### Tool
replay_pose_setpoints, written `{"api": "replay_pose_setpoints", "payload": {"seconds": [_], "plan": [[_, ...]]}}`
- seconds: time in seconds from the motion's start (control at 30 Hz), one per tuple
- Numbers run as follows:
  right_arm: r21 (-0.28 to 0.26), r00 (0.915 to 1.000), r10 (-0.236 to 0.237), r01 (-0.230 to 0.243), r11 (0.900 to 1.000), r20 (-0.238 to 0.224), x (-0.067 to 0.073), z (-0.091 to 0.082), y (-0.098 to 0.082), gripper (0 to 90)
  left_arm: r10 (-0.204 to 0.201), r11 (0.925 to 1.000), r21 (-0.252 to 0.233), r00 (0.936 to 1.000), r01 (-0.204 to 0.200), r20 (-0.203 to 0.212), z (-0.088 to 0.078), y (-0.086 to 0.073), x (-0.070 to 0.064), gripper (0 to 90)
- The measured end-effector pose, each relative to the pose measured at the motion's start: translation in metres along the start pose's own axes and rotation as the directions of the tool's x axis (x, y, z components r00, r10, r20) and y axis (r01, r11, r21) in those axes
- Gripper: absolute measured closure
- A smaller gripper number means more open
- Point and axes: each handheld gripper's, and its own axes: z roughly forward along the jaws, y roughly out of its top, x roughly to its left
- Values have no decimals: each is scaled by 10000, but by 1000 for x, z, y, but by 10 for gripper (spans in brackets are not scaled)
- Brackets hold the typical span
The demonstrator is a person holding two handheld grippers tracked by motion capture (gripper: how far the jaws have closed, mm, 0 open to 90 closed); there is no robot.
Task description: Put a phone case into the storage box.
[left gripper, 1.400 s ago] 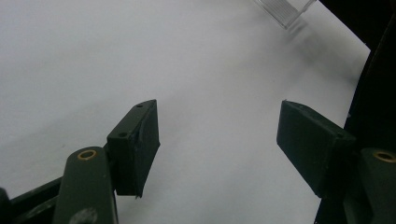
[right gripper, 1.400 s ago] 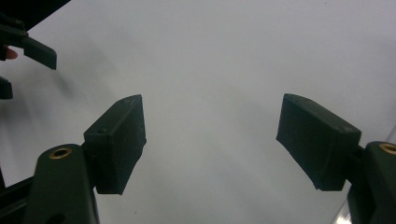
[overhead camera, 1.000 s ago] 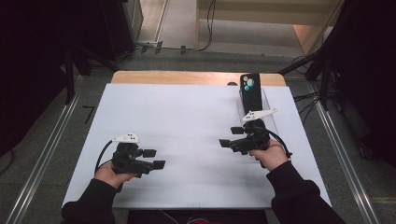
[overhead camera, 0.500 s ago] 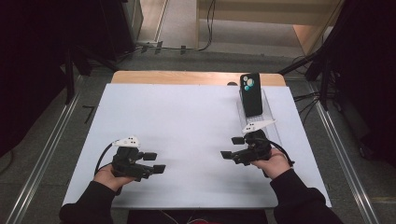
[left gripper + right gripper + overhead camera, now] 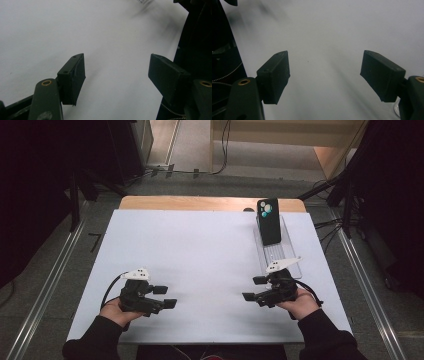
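A dark phone with bluish camera rings stands propped on a clear stand at the back right of the white table top. My right gripper lies low over the table in front of that stand, pointing left, open with nothing between its jaws. My left gripper rests near the front left, pointing right, also open and empty. Both gripper views look along bare white table.
A strip of wooden edge runs along the back of the table. Metal floor rails flank both sides, and cables lie on the floor behind. Dark equipment stands at the left and right.
My right gripper has drawn back toward the person and a little lower, away from the phone stand. The left gripper has stayed about where it was.
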Motion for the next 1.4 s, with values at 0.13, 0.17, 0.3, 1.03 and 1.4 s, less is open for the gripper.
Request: {"api": "replay_pose_setpoints", "payload": {"seconds": [0.13, 0.17, 0.3, 1.03, 1.4], "plan": [[44, 10000, 64, -64, 10000, 28, -1, -4, -5, 215, 20, 10000, 37, 10000, -20, -28, -1, -1, 0, 304], [71, 10000, 73, -74, 9999, 28, -2, -5, -7, 215, 13, 10000, 21, 10000, -13, -25, -1, -1, 0, 304], [90, 9999, 111, -112, 9999, 60, -4, -9, -12, 215, -23, 10000, 25, 10000, 23, -42, -2, -2, 0, 304], [88, 9989, 324, -327, 9994, 334, -15, -19, -34, 215, 35, 10000, 69, 10000, -34, -70, -3, -4, 0, 304], [127, 9985, 306, -312, 9994, 464, -18, -17, -36, 215, -7, 10000, 70, 10000, 7, -45, -1, -4, 1, 304]]}}
